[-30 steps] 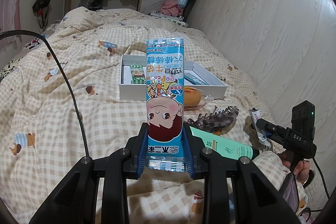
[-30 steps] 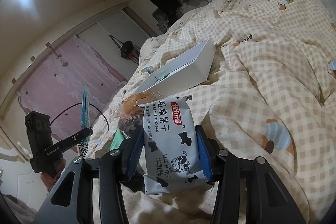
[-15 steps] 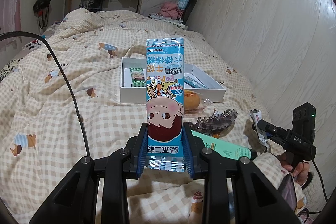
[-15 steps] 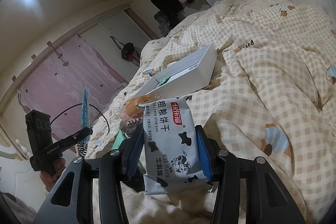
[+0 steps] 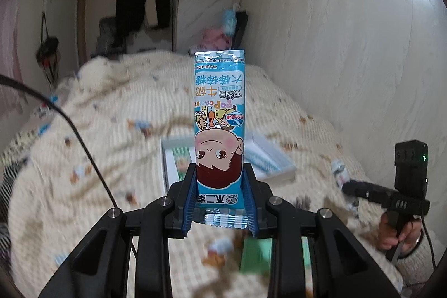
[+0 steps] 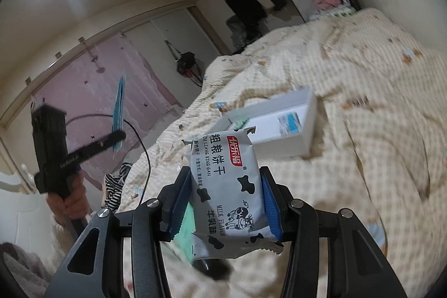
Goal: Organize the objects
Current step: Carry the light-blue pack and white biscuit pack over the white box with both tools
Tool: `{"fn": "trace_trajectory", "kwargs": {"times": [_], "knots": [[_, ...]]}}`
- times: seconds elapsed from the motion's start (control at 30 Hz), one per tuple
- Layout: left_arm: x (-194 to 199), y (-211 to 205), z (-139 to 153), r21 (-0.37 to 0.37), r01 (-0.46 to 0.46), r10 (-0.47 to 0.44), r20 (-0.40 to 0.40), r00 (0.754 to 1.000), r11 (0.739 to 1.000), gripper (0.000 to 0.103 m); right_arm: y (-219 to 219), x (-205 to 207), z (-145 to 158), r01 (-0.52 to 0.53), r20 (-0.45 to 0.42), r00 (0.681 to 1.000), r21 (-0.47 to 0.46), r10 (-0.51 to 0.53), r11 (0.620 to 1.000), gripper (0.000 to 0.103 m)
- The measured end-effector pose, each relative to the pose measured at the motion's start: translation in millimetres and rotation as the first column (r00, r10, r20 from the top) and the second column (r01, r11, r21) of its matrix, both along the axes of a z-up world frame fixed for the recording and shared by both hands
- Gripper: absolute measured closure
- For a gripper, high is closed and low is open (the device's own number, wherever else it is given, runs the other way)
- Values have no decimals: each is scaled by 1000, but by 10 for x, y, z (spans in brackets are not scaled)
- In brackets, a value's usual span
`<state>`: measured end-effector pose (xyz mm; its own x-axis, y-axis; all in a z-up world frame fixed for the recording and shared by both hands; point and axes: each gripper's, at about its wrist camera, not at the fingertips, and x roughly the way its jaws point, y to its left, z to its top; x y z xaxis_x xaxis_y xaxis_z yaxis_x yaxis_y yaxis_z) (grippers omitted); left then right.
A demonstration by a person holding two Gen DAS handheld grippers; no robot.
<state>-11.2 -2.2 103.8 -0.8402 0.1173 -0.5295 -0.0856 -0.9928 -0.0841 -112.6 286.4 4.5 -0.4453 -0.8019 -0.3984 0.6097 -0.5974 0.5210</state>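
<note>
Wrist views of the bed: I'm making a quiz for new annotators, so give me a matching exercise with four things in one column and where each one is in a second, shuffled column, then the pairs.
Things:
1. blue candy packet
2. cow-print biscuit packet
3. white box
4. dark clothes

Places:
A. lying open on the checked quilt
B. clamped in the right gripper
C. hanging on a rail at the far end of the room
D. clamped in the left gripper

Pairs: 1-D, 2-B, 3-A, 4-C
</note>
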Motion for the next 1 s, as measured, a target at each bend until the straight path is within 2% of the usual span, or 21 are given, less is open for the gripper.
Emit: {"fn": "trace_trajectory", "kwargs": {"times": [0.1,0.17,0.23,0.3,0.5,0.67,0.77,0.87,0.93,1.0], "knots": [[-98,97,215,-60,-8,4,-74,997,998,70,-197,-120,108,-20,-32,999,13,20,1000,53],[-209,66,328,-15,-4,3,-81,997,1000,69,-283,-157,186,4,-75,997,33,-1,999,53],[-381,-54,398,79,-15,17,-27,999,997,69,-384,-196,321,59,-141,989,59,-50,996,53],[-497,-151,457,124,-1,3,-19,1000,992,69,-448,-245,428,77,-185,980,51,-66,996,53],[-619,-271,519,103,-87,96,-86,992,991,69,-545,-294,604,107,-263,959,-14,-107,994,53],[-907,-354,331,184,-90,105,-71,992,979,70,-657,-367,618,95,-292,951,-28,-99,995,53],[-1120,-397,175,205,-176,191,-59,980,963,70,-753,-460,506,126,-310,943,-1,-121,992,53],[-1468,-445,-41,232,-211,213,15,977,950,70,-883,-653,337,140,-270,955,57,-120,988,53],[-1584,-439,-192,195,-233,228,49,972,953,70,-930,-772,239,147,-251,960,82,-123,986,53],[-1690,-391,-353,104,-256,250,69,966,961,70,-954,-884,164,150,-234,964,94,-125,984,53]]}}
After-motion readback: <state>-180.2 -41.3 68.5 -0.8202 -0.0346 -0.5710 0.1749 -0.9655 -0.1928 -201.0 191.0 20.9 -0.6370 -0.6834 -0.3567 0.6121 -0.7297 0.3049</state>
